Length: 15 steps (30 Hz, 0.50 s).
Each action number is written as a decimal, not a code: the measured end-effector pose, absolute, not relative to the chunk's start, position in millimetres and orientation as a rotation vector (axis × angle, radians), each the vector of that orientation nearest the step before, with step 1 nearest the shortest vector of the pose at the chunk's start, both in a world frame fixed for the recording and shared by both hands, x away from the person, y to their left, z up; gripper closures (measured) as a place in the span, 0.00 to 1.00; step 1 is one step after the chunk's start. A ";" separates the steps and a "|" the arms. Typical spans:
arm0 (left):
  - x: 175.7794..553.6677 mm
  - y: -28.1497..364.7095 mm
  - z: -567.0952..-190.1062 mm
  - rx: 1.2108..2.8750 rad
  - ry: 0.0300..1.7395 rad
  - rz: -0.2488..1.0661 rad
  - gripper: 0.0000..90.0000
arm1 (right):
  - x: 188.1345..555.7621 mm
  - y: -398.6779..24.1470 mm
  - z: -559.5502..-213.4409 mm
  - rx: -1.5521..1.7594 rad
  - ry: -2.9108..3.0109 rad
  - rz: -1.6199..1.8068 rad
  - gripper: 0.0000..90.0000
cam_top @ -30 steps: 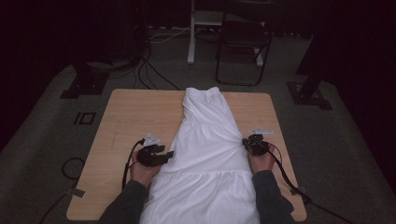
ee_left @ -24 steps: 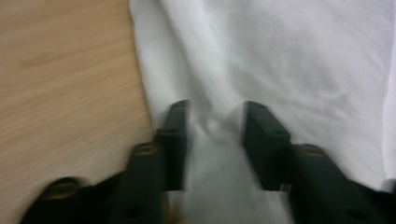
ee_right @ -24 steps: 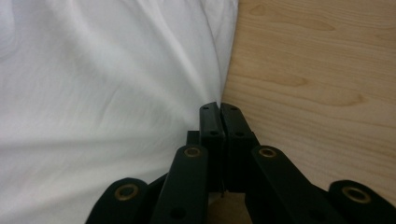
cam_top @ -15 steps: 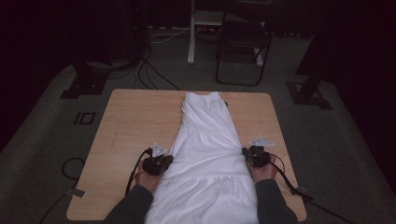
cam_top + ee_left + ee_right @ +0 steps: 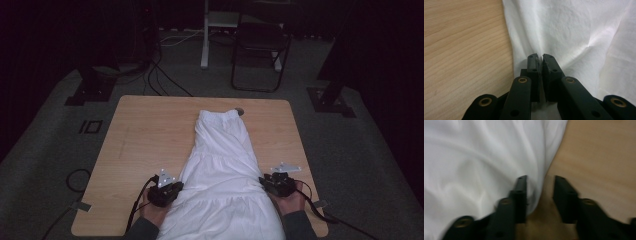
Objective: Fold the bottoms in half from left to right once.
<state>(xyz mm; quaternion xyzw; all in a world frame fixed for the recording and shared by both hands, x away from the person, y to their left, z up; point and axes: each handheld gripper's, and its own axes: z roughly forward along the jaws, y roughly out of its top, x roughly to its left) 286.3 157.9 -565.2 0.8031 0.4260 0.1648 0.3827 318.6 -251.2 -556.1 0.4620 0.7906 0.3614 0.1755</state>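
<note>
A long white garment (image 5: 222, 165) lies lengthwise on the wooden table (image 5: 150, 130), its narrow waistband at the far end and its wide hem hanging over the near edge. My left gripper (image 5: 176, 188) is at the garment's left edge. In the left gripper view its jaws (image 5: 540, 58) are shut on a pinch of the white cloth (image 5: 574, 30), which puckers at the tips. My right gripper (image 5: 263, 181) is at the garment's right edge. Its jaws (image 5: 540, 180) have just been opening and stand apart, with the cloth's edge (image 5: 474, 152) lying against the left jaw.
A small dark thing (image 5: 240, 111) sits by the waistband. Bare wood lies left and right of the garment. Beyond the table on the grey floor stand a black chair (image 5: 260, 45), a white post (image 5: 205, 35), stand feet (image 5: 90, 92) and cables (image 5: 165, 85).
Both hands have come back toward the near edge, and the garment slid that way with them. The right gripper's jaws have parted from the cloth.
</note>
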 end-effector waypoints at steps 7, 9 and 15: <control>289.8 157.0 -566.6 2.030 1.083 0.417 0.93 | 370.6 -238.8 -524.2 1.240 2.201 1.200 0.56; 289.6 156.9 -566.7 2.030 1.081 0.419 0.93 | 389.6 -229.4 -522.6 1.242 2.211 1.227 0.56; 288.8 156.0 -566.6 2.038 1.076 0.429 0.93 | 436.1 -201.8 -536.2 1.324 2.258 1.193 0.52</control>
